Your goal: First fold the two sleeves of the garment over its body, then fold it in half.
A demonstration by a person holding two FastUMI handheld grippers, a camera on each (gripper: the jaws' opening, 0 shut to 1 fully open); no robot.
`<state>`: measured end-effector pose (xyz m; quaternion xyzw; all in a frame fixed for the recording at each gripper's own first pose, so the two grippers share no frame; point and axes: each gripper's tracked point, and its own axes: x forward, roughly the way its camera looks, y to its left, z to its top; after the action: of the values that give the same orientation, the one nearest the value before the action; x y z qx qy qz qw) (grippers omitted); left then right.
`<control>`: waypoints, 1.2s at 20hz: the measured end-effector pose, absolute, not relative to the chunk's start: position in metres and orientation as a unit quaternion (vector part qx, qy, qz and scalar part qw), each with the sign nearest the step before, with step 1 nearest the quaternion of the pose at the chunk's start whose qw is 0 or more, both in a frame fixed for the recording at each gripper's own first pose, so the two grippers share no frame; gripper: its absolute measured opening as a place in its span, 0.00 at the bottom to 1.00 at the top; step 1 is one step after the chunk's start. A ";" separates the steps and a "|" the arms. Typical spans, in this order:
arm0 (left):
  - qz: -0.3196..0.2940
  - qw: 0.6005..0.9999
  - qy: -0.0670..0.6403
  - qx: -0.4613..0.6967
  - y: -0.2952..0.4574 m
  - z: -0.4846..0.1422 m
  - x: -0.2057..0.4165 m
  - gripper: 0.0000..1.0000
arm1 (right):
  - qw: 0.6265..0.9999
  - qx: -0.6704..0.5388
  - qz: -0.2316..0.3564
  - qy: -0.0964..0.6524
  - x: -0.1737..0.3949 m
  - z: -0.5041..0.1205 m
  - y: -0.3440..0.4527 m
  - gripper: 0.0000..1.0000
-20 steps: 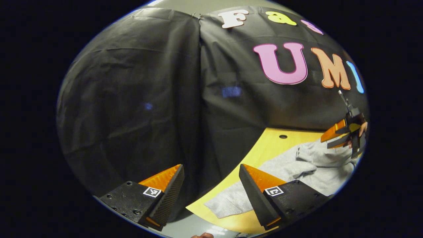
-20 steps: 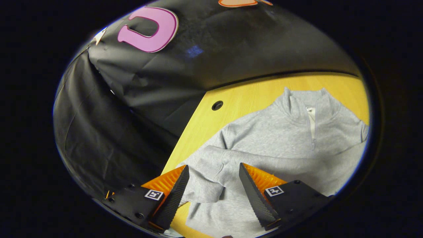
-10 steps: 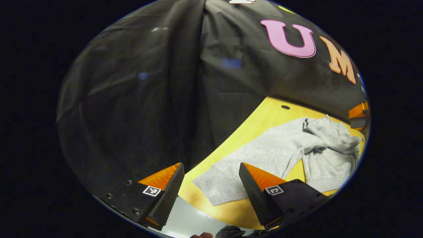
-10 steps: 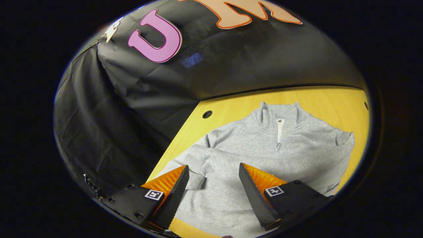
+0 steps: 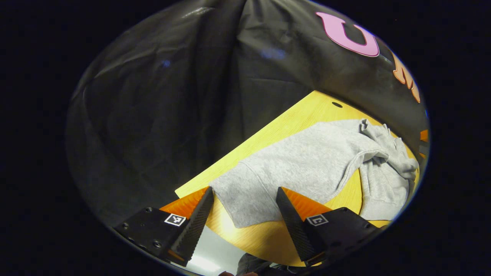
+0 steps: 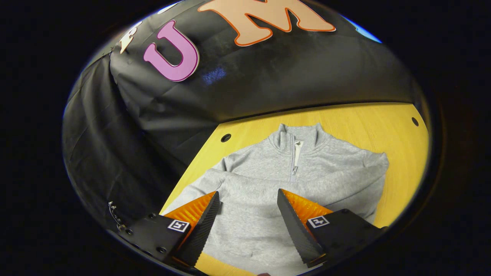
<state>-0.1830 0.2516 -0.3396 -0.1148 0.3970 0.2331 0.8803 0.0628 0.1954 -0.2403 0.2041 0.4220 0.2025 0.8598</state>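
With both sleeves lying across the body of the sweater (image 6: 268, 199), we judge the sleeve folds done and the half fold next. It lies flat on the tabletop (image 6: 383, 126), collar toward the far edge, hem at the near edge, so the hem can be lifted toward the collar. Our left gripper (image 5: 242, 214) hangs wide open over the hem's corner (image 5: 245, 207) near the tabletop's left edge, holding nothing. Our right gripper (image 6: 247, 218) is equally wide above the lower body, empty, placed to take the hem's other side.
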 end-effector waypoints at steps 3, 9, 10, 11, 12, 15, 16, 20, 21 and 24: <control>0.220 0.879 0.409 -0.112 0.246 -0.342 -0.177 0.78 | 0.867 0.189 0.201 0.415 0.060 -0.238 0.187 0.96; 0.216 0.868 0.432 -0.119 0.239 -0.343 -0.161 0.10 | 0.879 0.153 0.202 0.403 0.049 -0.236 0.172 0.96; 0.227 0.864 0.432 -0.123 0.241 -0.339 -0.161 0.06 | 0.882 0.149 0.201 0.401 0.048 -0.236 0.169 0.96; 0.240 0.863 0.427 -0.124 0.246 -0.334 -0.158 0.02 | 0.884 0.143 0.198 0.398 0.047 -0.234 0.164 0.96; 0.246 0.865 0.419 -0.127 0.248 -0.329 -0.150 0.00 | 0.886 0.137 0.196 0.398 0.044 -0.234 0.160 0.96; 0.248 0.881 0.382 -0.126 0.270 -0.298 -0.127 0.00 | 0.888 0.133 0.193 0.396 0.034 -0.234 0.153 0.96; 0.247 0.886 0.374 -0.121 0.277 -0.286 -0.121 0.00 | 0.888 0.133 0.192 0.397 0.031 -0.235 0.151 0.96; 0.238 0.904 0.342 -0.095 0.281 -0.243 -0.084 0.00 | 0.890 0.135 0.183 0.396 0.021 -0.235 0.138 0.96; 0.230 0.909 0.335 -0.094 0.276 -0.232 -0.076 0.00 | 0.890 0.138 0.180 0.395 0.019 -0.234 0.136 0.96; 0.205 0.922 0.314 -0.093 0.261 -0.204 -0.050 0.00 | 0.893 0.142 0.172 0.392 0.014 -0.233 0.125 0.96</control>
<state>-0.0499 0.2614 -0.2041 -0.0933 0.3137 0.2053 0.9223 0.0145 0.1247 -0.2325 0.1422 0.3919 0.1721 0.8925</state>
